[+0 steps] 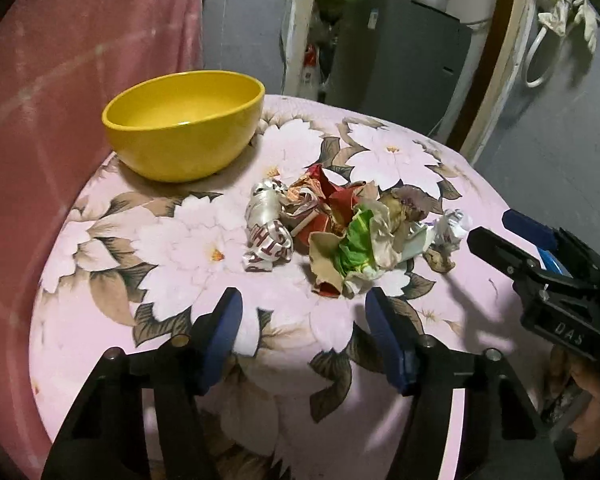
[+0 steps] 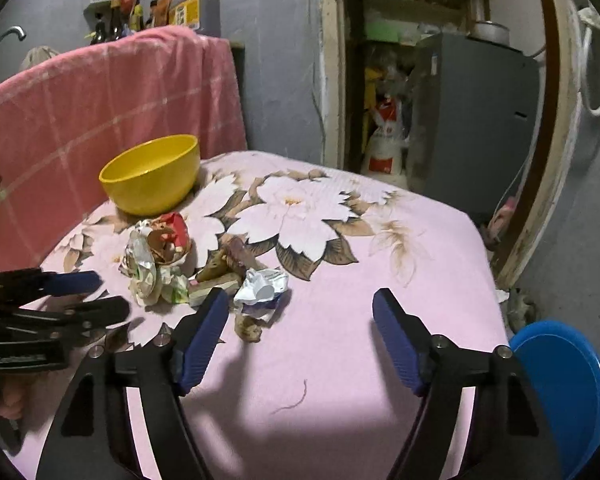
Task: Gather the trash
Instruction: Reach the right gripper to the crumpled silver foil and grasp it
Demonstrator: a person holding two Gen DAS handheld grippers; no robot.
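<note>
Left wrist view: the left gripper hangs over the near part of the table, which carries a pink floral cloth. Its jaws stand wide apart and hold nothing. The trash lies in one heap near the middle of the table, just beyond the open jaws. The heap consists of crumpled wrappers: a silver one with red letters on the left, red paper behind, and a green and cream piece in front. A small white wad sits at the right end of the heap. A yellow bowl stands at the far left edge of the table, apart from the heap. The right gripper enters from the right edge, with its tips near the white wad and clear of it. A pink blanket hangs behind the bowl.

Right wrist view: the right gripper is over the near part of the table, jaws wide apart and empty. The trash lies left of centre, and a white wrapper lies just beside the left fingertip. The bowl stands beyond the heap at the far left edge. The left gripper shows at the left, jaws apart, close to the heap. A blue round object shows past the table's right edge.
</note>
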